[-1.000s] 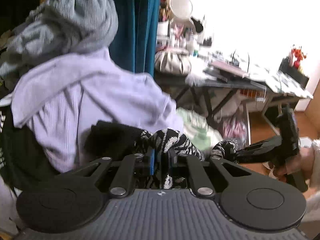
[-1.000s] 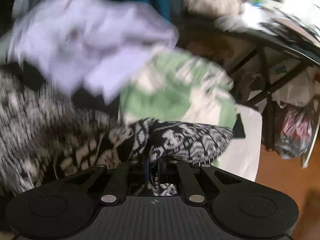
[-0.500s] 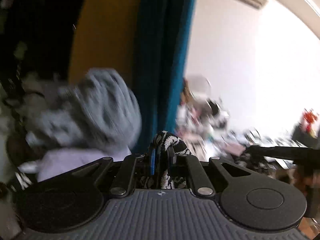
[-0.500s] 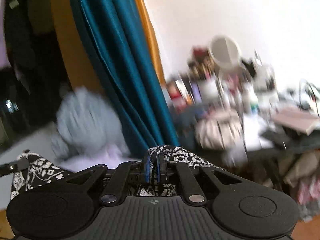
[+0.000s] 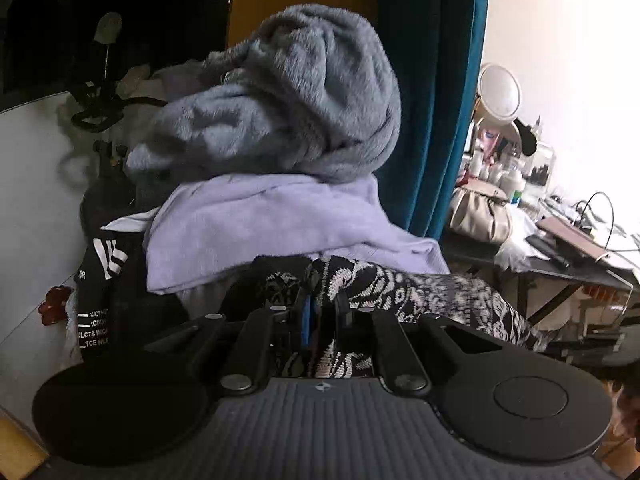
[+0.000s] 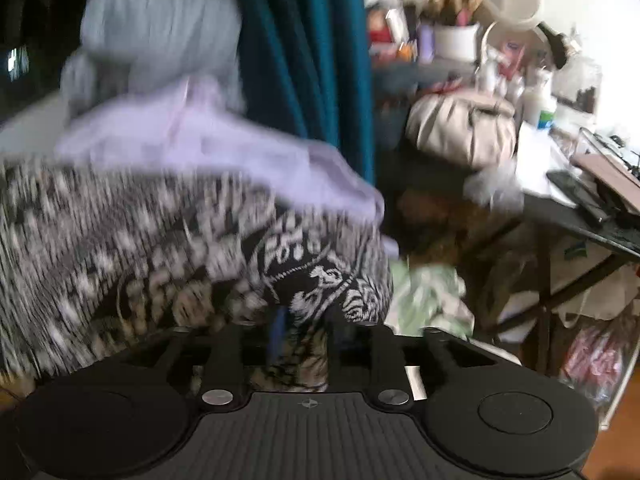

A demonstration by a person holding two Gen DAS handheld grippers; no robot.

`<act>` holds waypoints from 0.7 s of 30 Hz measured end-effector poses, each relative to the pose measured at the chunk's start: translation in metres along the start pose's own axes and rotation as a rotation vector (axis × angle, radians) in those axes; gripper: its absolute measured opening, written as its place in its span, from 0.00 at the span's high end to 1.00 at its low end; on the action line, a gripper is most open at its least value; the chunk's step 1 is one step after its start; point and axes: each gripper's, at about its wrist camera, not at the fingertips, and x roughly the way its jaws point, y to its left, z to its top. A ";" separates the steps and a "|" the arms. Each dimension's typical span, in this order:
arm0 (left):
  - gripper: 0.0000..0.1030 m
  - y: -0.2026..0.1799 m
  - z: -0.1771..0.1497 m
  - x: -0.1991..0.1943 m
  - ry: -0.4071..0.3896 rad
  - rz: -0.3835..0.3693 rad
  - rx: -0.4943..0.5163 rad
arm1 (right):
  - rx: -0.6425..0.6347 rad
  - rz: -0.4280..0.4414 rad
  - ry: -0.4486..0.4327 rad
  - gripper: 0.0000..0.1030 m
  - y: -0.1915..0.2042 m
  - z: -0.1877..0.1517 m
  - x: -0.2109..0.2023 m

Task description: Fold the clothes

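A black-and-white patterned garment (image 5: 420, 292) stretches from my left gripper (image 5: 322, 312) off to the right. The left gripper is shut on one bunched edge of it. In the blurred right wrist view the same patterned garment (image 6: 200, 248) spreads wide to the left, and my right gripper (image 6: 302, 336) is shut on another edge. Behind the garment rises a heap of clothes: a lilac top (image 5: 256, 224) under a grey fleece (image 5: 288, 96), with a black printed piece (image 5: 100, 300) at its left.
A teal curtain (image 5: 432, 80) hangs behind the heap. A cluttered dark desk (image 5: 560, 264) with a beige bag (image 5: 480, 212), bottles and a round mirror (image 5: 500, 92) stands on the right. Green-and-white cloth (image 6: 428, 296) lies low beside the heap. A white wall panel (image 5: 32, 200) is at left.
Both grippers swung up towards the curtain and wall half a second ago and have come back down in front of the heap, with the patterned garment still held and now spread wider.
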 end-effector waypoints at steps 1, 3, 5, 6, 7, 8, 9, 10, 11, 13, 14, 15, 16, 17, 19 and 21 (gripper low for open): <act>0.89 0.001 0.000 0.002 0.002 -0.001 0.000 | -0.023 -0.015 0.017 0.56 0.003 -0.007 0.006; 0.89 0.003 0.000 0.004 0.005 -0.002 0.001 | -0.047 -0.025 0.040 0.39 0.007 -0.021 0.011; 0.89 0.003 0.000 0.006 0.009 -0.002 0.008 | -0.070 -0.021 0.062 0.25 0.009 -0.036 0.015; 0.89 0.003 -0.001 0.008 0.013 0.000 0.012 | -0.080 -0.021 0.071 0.21 0.010 -0.043 0.017; 0.89 0.003 -0.002 0.010 0.018 0.000 0.017 | -0.062 -0.012 0.078 0.14 0.008 -0.046 0.021; 0.89 0.002 -0.003 0.012 0.024 0.000 0.025 | -0.044 -0.003 0.086 0.11 0.005 -0.049 0.026; 0.89 0.001 -0.005 0.014 0.031 0.001 0.035 | -0.026 0.006 0.093 0.10 0.003 -0.053 0.031; 0.89 0.000 -0.006 0.015 0.038 0.002 0.045 | -0.008 0.014 0.101 0.07 0.000 -0.056 0.035; 0.89 -0.001 -0.007 0.017 0.047 0.002 0.051 | 0.010 0.023 0.108 0.04 -0.002 -0.059 0.040; 0.88 -0.001 -0.009 0.021 0.065 0.001 0.059 | 0.046 0.041 0.123 0.01 -0.007 -0.066 0.050; 0.88 -0.001 -0.010 0.022 0.074 0.001 0.064 | 0.064 0.049 0.130 0.01 -0.010 -0.069 0.054; 0.88 -0.002 -0.011 0.024 0.083 0.002 0.068 | 0.082 0.058 0.137 0.01 -0.013 -0.072 0.059; 0.88 -0.002 -0.013 0.026 0.092 0.002 0.075 | 0.100 0.067 0.145 0.01 -0.015 -0.075 0.064; 0.88 -0.003 -0.014 0.027 0.099 0.004 0.083 | 0.118 0.075 0.152 0.01 -0.018 -0.079 0.068; 0.88 -0.005 -0.017 0.029 0.113 0.008 0.097 | 0.154 0.093 0.167 0.01 -0.023 -0.085 0.078; 0.88 -0.006 -0.019 0.032 0.128 0.013 0.106 | 0.190 0.110 0.182 0.01 -0.028 -0.091 0.087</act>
